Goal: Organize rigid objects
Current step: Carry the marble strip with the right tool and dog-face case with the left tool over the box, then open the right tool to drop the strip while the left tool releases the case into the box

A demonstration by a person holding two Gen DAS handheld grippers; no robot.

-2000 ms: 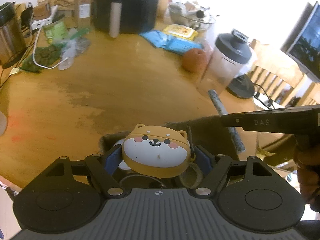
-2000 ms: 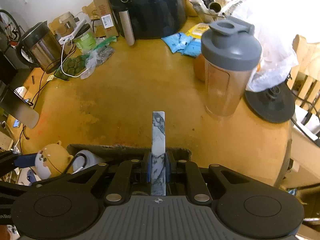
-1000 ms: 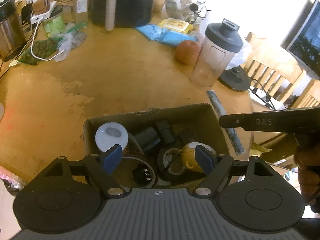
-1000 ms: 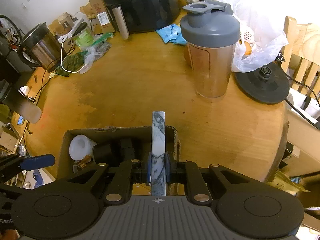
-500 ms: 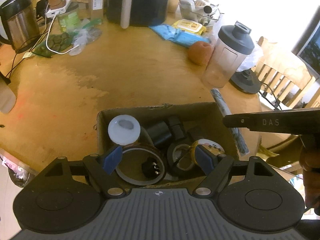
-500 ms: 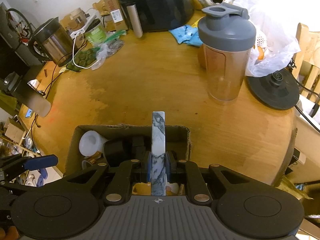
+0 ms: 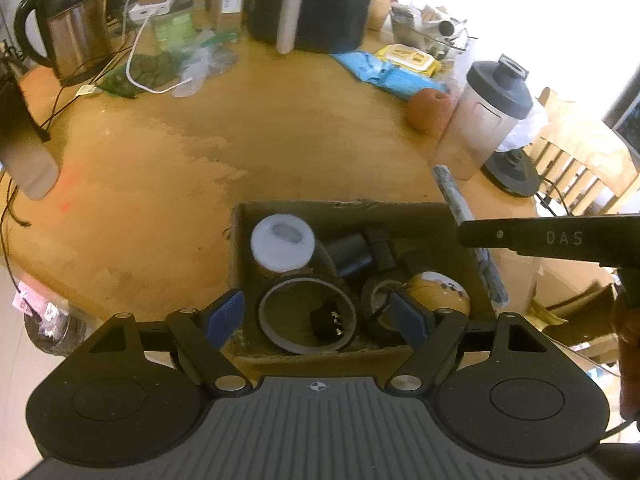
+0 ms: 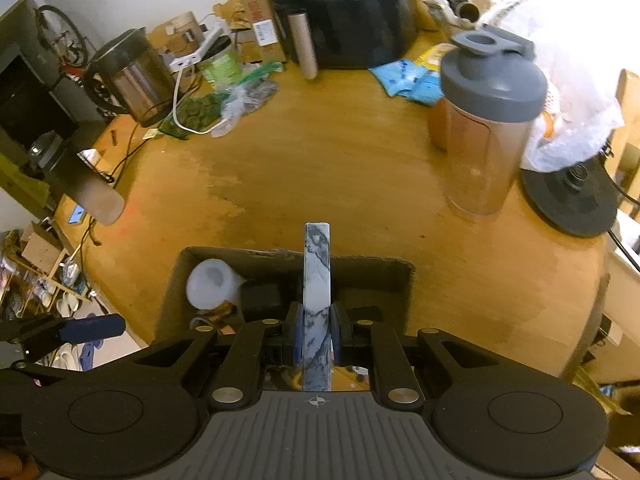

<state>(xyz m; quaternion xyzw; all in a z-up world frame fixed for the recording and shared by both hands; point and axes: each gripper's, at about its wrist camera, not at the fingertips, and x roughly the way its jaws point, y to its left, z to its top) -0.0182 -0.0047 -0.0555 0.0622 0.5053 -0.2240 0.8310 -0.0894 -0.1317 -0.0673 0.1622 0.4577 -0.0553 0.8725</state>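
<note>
A cardboard box [image 7: 344, 209] sits at the near edge of the wooden table. It holds a white jar [image 7: 282, 243], black parts, tape rolls [image 7: 306, 318] and the shiba-dog case [image 7: 434, 290]. My left gripper [image 7: 318, 314] is open and empty above the box's near side. My right gripper [image 8: 316, 330] is shut on a flat marbled slab [image 8: 317, 280], held edge-up over the box [image 8: 368, 270]. The slab [image 7: 454, 194] also shows in the left wrist view by the box's right wall, under the right gripper's arm [image 7: 552, 238].
A shaker bottle [image 8: 490, 120] and a black round base [image 8: 570, 200] stand to the right. An air fryer [image 7: 308, 0], a kettle [image 7: 66, 20], blue packets [image 7: 384, 72], an orange ball [image 7: 428, 110] and cables lie at the back. Wooden chairs [image 7: 580, 172] stand right of the table.
My left gripper let the shiba-dog case go into the box, opened, and drew back left. My right gripper kept the slab and shifted slightly over the box.
</note>
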